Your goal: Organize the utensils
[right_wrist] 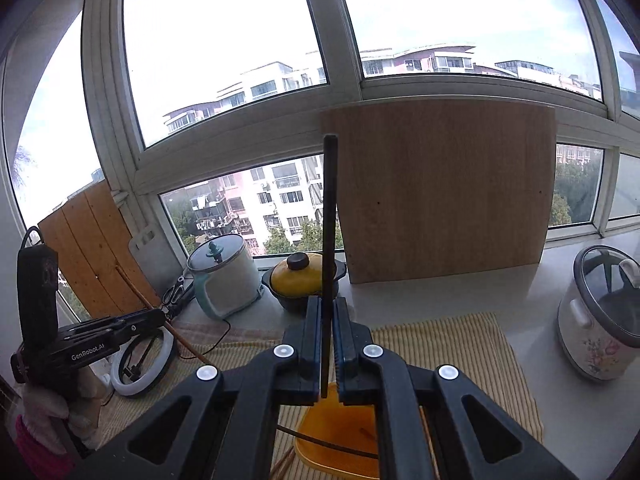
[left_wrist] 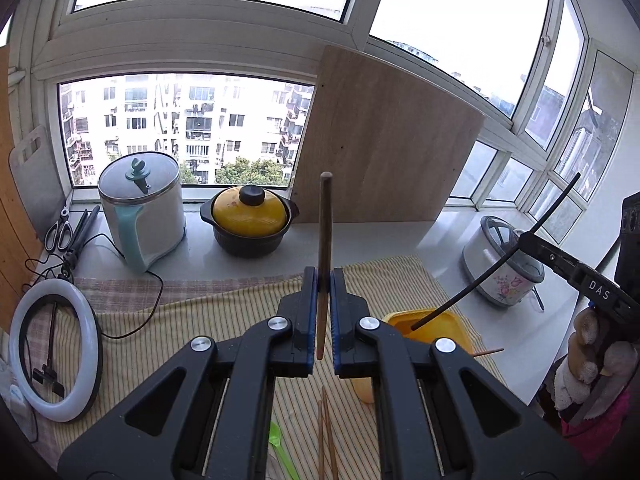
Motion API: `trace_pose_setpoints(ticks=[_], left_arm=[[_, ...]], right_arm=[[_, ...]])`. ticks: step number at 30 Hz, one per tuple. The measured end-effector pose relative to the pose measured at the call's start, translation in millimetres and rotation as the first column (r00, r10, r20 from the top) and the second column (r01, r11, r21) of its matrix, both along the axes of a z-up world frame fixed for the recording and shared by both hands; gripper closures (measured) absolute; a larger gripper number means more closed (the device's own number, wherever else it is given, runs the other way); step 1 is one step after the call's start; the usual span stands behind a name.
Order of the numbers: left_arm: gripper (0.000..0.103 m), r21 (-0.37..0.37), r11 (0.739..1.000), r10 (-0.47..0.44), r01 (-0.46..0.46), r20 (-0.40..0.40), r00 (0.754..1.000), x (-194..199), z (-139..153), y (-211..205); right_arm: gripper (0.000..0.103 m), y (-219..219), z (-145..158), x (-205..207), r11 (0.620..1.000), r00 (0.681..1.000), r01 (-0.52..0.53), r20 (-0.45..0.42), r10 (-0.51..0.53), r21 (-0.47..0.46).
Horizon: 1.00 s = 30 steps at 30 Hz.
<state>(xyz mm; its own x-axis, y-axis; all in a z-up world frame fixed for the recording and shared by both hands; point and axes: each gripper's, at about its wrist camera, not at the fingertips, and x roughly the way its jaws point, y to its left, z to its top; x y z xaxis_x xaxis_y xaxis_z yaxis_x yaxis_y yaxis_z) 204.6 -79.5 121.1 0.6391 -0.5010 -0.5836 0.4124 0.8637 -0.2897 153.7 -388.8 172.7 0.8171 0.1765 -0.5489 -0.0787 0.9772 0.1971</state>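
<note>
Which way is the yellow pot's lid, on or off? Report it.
On. The yellow lid sits flat on the dark pot, covering its rim.

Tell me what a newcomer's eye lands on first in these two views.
Each gripper clamps a single chopstick upright in its jaws: the left gripper a brown chopstick, the right gripper a black chopstick. Below the right gripper sits a yellow container on the striped cloth. Behind, a wooden board leans against the window.
</note>
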Motion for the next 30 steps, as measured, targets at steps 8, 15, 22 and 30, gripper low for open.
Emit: trace_pose_setpoints(ticks=[8,15,22,30], left_arm=[[0.099,-0.028,0.997,-0.065,0.066,0.024,0.998,0.5,13.3,-39.1],[0.099,-0.012,0.993,-0.118,0.118,0.002,0.993,1.3,2.4,-75.3],[0.099,0.002,0.989,-0.147,0.147,-0.021,0.989,1.2,-4.6,-94.3],[0.099,0.063,0.977,-0.198,0.203,-0.078,0.977,-4.6,-27.5,-119.2]], right_arm=[[0.100,-26.0,-26.1,-1.0,0.999,0.997,0.032,-0.068,-0.034,-0.033],[0.100,-30.5,-51.9,2.8,0.998,0.991,0.029,-0.125,-0.036,-0.053],[0.100,-33.9,-69.1,7.4,0.998,0.986,0.031,-0.162,-0.041,-0.063],[0.100,-35.7,-83.3,9.0,0.998,0.978,0.030,-0.202,-0.042,-0.063]])
